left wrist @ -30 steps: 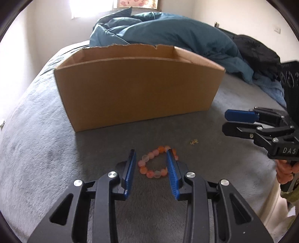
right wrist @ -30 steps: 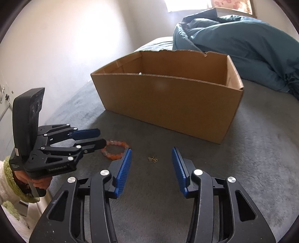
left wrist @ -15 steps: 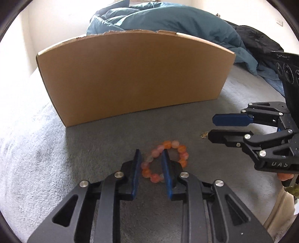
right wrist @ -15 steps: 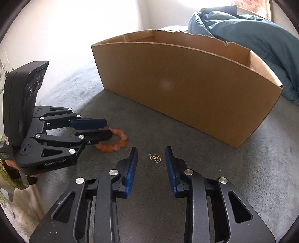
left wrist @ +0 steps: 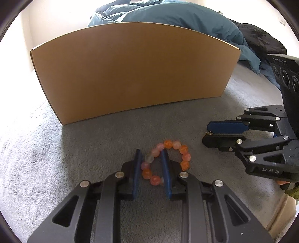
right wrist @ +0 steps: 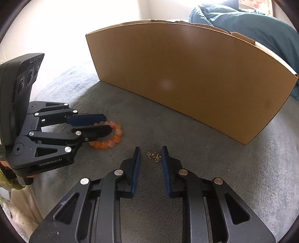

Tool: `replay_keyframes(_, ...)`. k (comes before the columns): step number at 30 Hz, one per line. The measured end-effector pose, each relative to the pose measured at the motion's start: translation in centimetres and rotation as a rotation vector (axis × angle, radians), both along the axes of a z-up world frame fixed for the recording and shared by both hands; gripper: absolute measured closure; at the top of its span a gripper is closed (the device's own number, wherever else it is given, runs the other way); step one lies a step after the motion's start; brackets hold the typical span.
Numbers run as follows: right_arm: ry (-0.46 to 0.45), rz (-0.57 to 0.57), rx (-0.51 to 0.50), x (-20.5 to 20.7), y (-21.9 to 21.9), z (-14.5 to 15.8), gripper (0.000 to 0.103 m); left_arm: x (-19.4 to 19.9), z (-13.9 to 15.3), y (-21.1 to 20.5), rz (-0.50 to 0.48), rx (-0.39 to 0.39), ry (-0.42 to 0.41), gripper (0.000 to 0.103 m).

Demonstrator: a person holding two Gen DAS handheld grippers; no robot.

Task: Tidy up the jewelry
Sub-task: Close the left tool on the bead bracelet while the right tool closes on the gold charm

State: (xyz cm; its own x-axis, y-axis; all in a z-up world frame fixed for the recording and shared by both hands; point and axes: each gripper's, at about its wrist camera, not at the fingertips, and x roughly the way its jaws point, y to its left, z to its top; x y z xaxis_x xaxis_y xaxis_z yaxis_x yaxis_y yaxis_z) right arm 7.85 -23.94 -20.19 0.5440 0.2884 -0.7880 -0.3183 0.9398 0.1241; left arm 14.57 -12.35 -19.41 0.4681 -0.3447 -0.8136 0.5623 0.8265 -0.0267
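Note:
An orange and pink bead bracelet (left wrist: 184, 149) lies on the grey blanket in front of a cardboard box (left wrist: 134, 71). My left gripper (left wrist: 151, 151) is down on the blanket, and its blue pads pinch the bracelet's left side. In the right wrist view the same gripper (right wrist: 107, 123) comes in from the left over the bracelet (right wrist: 116, 139). A small gold chain piece (right wrist: 154, 156) lies between the pads of my right gripper (right wrist: 151, 148). Those jaws are closing and the pads stand clear of the piece. The left wrist view shows the right gripper (left wrist: 205, 133) at the right.
The cardboard box (right wrist: 186, 78) stands close behind both pieces, its tall front wall hiding the inside. A teal duvet (left wrist: 177, 16) and dark clothing (left wrist: 261, 37) are heaped beyond it. The grey blanket (left wrist: 93, 140) drops off at the near edge. A green sleeve (right wrist: 11, 179) shows at far left.
Both grippers have sunk towards the blanket and come nearer the box. The left jaws narrowed onto the bracelet's side. The right jaws narrowed around the gold piece.

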Motion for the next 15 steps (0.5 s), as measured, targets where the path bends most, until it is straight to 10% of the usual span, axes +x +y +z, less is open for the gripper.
replay_keyframes(15, 0.005, -0.015, -0.016, 0.7, 0.8, -0.7, 0.099, -0.6, 0.2, 0.0, 0.022, 0.004, -0.027, 0.094)
